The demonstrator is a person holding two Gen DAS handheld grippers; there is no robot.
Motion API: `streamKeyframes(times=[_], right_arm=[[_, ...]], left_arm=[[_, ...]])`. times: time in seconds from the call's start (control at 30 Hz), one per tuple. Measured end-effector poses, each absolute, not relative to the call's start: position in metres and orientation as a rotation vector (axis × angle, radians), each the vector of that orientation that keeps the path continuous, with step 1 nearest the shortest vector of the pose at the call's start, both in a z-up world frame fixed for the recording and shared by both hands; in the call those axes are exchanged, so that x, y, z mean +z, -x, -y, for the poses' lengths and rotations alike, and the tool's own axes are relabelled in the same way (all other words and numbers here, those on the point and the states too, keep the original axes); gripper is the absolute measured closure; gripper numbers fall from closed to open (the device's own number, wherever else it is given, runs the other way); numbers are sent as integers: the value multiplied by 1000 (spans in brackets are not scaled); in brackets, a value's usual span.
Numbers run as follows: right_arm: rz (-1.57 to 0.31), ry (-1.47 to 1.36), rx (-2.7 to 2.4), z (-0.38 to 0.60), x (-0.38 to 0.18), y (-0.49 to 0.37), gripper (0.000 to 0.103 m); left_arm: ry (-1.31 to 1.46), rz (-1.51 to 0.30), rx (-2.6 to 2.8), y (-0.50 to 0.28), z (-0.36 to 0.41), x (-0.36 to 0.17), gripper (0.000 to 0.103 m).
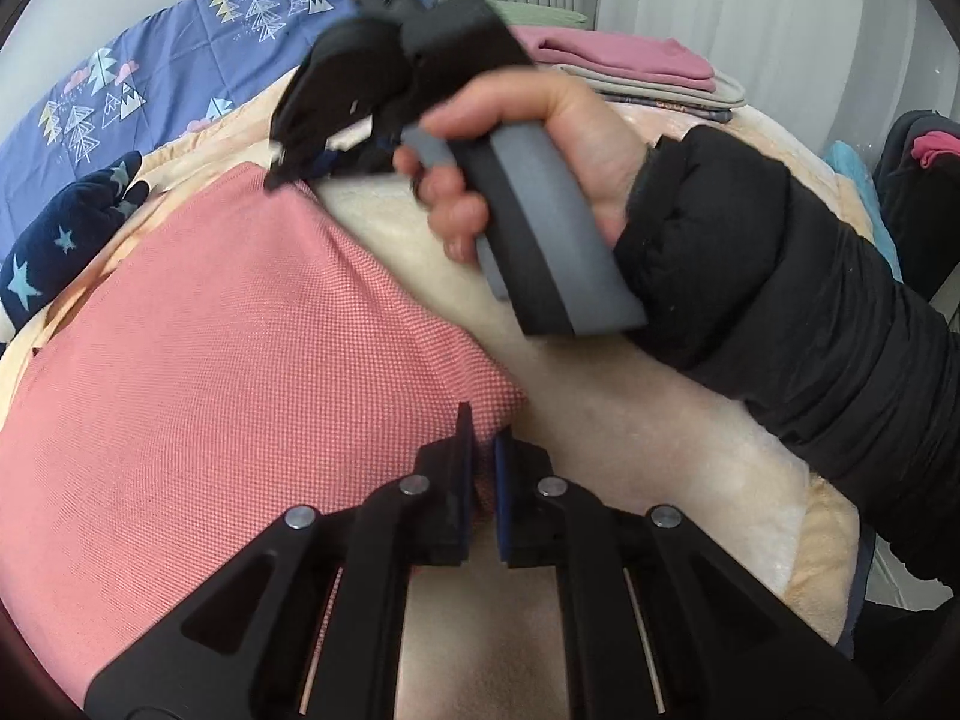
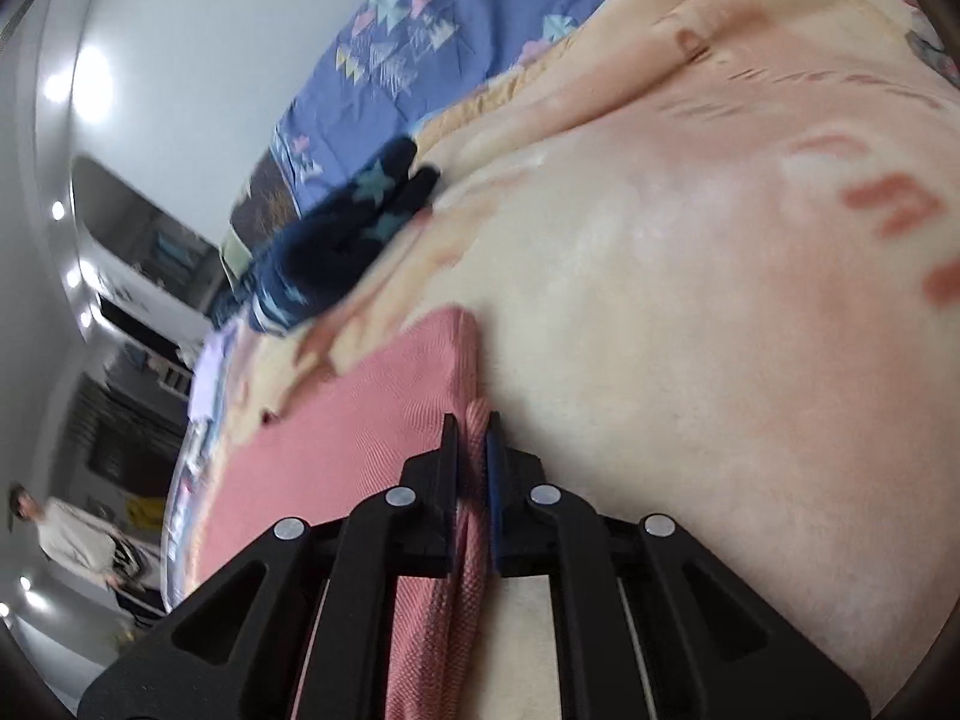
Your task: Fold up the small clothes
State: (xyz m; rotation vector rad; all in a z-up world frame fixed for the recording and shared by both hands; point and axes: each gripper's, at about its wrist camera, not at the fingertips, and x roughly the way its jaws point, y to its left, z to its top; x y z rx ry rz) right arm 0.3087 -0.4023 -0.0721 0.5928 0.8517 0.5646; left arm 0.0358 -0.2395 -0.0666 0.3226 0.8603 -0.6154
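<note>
Presently catalogued: pink knit garment [image 1: 228, 360], light, soft and limp, spread on the cream blanket [image 1: 630, 438], best taken by its right-hand edge, where the left gripper [image 1: 483, 456] is clenched on the near corner and the right gripper [image 2: 473, 450] is pinched on a bunched fold at what seems the far corner. Surroundings: navy star-print garment [image 1: 66, 252] just beyond on the left, folded pile [image 1: 636, 69] far right, blue patterned sheet [image 1: 180, 60] behind; none obstructs the fold.
</note>
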Motion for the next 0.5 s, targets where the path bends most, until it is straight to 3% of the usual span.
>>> streamKeyframes(times=[0.17, 0.3, 0.33, 0.37, 0.43, 0.47, 0.5], right_arm=[[-726, -558, 692, 413, -37, -272, 94], [-871, -304, 648, 376, -63, -266, 90], [-905, -240, 590, 368, -76, -268, 100], [-900, -260, 584, 369, -75, -267, 100], [-871, -290, 564, 377, -61, -262, 99], [-834, -274, 524, 380, -49, -254, 92], [-800, -243, 501, 380, -38, -245, 92]], left_arm=[[-293, -860, -639, -38, 237, -65, 93], [-229, -872, -652, -40, 230, -60, 91], [-207, -877, -651, -39, 226, -56, 87], [-185, -883, -655, -37, 220, -52, 81], [-159, -875, -644, -31, 203, -43, 69], [-145, -855, -625, -24, 188, -37, 65], [-131, -842, -607, -19, 173, -32, 64]])
